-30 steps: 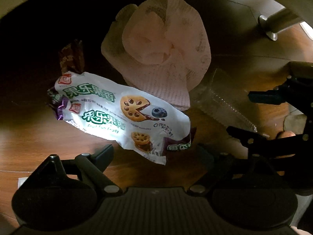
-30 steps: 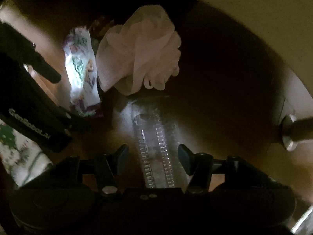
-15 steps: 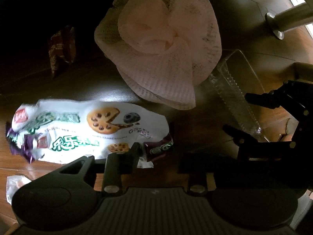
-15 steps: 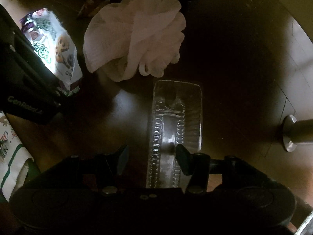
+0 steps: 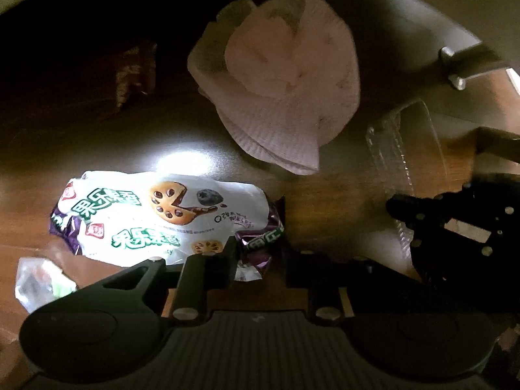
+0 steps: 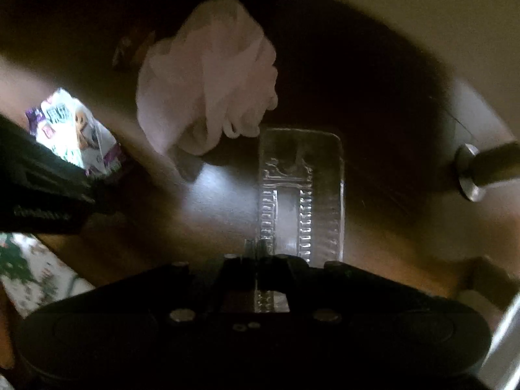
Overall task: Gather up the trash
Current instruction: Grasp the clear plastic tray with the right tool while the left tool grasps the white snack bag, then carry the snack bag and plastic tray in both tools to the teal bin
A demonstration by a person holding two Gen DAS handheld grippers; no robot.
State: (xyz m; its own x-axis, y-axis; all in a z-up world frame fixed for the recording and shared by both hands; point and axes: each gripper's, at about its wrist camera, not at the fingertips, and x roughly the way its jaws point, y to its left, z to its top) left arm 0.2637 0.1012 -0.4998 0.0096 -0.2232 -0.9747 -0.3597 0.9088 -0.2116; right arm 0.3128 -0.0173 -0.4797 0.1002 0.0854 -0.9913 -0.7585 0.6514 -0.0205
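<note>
A white and purple cookie wrapper (image 5: 162, 217) lies on the dark wooden floor; its right end sits between the fingers of my left gripper (image 5: 256, 253), whose jaws stand a little apart around it. A crumpled pale paper towel (image 5: 286, 87) lies beyond it. My right gripper (image 6: 260, 260) is shut on the near left edge of a clear plastic tray (image 6: 302, 188). The tray (image 5: 406, 149) and right gripper also show at the right of the left wrist view. The wrapper (image 6: 78, 130) and towel (image 6: 211, 74) show in the right wrist view.
A small brown wrapper (image 5: 136, 71) lies far left in shadow. A crinkled clear wrapper (image 5: 39, 279) lies near left. A metal furniture leg (image 6: 481, 172) stands at the right. A printed white bag (image 6: 35, 276) sits at lower left of the right wrist view.
My right gripper has closed on the clear tray's edge. My left gripper's fingers have narrowed around the cookie wrapper's right end and the view has shifted slightly.
</note>
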